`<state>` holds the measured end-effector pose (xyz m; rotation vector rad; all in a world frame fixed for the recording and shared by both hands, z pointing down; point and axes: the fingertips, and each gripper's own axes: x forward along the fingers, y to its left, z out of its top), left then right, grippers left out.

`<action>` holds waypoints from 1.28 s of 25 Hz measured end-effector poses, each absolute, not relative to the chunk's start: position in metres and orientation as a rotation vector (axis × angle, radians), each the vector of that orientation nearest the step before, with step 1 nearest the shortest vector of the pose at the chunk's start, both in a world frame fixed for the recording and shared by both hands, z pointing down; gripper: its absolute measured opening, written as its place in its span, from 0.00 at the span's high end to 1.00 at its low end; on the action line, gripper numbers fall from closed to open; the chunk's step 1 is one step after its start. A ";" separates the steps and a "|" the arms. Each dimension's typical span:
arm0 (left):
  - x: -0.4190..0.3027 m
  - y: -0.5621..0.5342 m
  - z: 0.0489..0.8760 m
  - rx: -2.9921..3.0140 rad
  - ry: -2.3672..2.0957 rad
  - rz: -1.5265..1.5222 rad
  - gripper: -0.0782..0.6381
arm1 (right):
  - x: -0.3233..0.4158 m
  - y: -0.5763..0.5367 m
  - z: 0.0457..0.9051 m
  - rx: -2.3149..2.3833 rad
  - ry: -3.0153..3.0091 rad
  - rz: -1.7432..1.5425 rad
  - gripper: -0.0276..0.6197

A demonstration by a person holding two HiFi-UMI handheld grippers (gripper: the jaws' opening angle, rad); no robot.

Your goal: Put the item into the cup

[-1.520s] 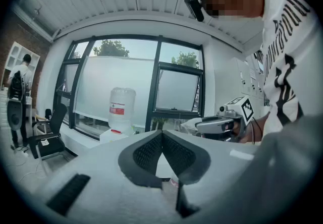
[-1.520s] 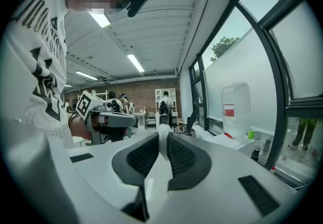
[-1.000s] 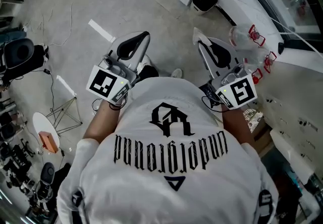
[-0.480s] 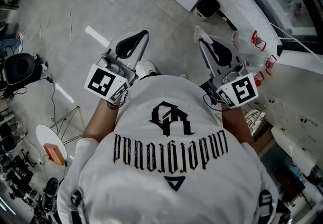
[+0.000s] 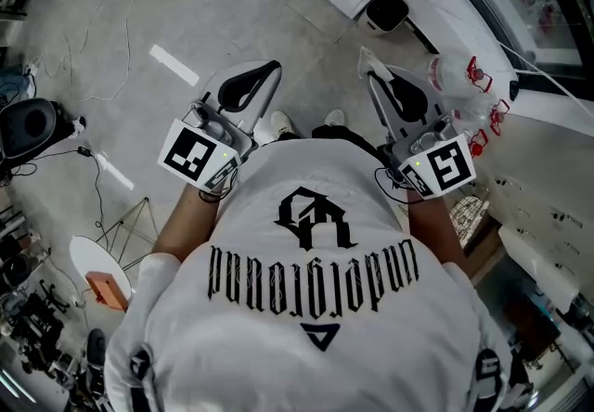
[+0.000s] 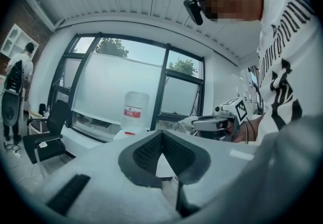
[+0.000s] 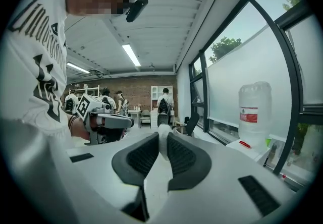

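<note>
Item [image 7: 162, 148], a small white piece, sits pinched in the right tongs [image 5: 369, 76], just ahead of the person's shirt [image 5: 316, 280]. Left tongs [image 6: 161, 134] are closed on nothing. I cannot pick out a cup near either.

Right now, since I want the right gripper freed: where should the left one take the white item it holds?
Probably the short end of the white item that sticks out past the right gripper's shut tips; the rest is pinched between its pads. Open the left gripper, now shut and empty, and come from ahead of those tips, jaws crosswise to the right's.
</note>
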<state>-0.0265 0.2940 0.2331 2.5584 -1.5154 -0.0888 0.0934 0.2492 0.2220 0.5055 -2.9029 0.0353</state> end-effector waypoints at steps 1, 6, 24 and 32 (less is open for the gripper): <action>-0.028 0.292 0.234 2.558 -1.512 -0.089 0.87 | 0.092 0.247 0.222 0.507 -2.901 0.036 0.87; -0.030 0.282 0.238 2.544 -1.500 -0.072 0.87 | 0.090 0.232 0.226 0.516 -2.894 0.052 0.87; -0.036 0.201 0.251 2.439 -1.584 -0.027 0.87 | 0.083 0.128 0.238 0.411 -2.909 0.073 0.87; -0.015 0.120 0.253 2.432 -1.570 -0.007 0.87 | 0.113 0.053 0.245 0.445 -2.902 0.111 0.87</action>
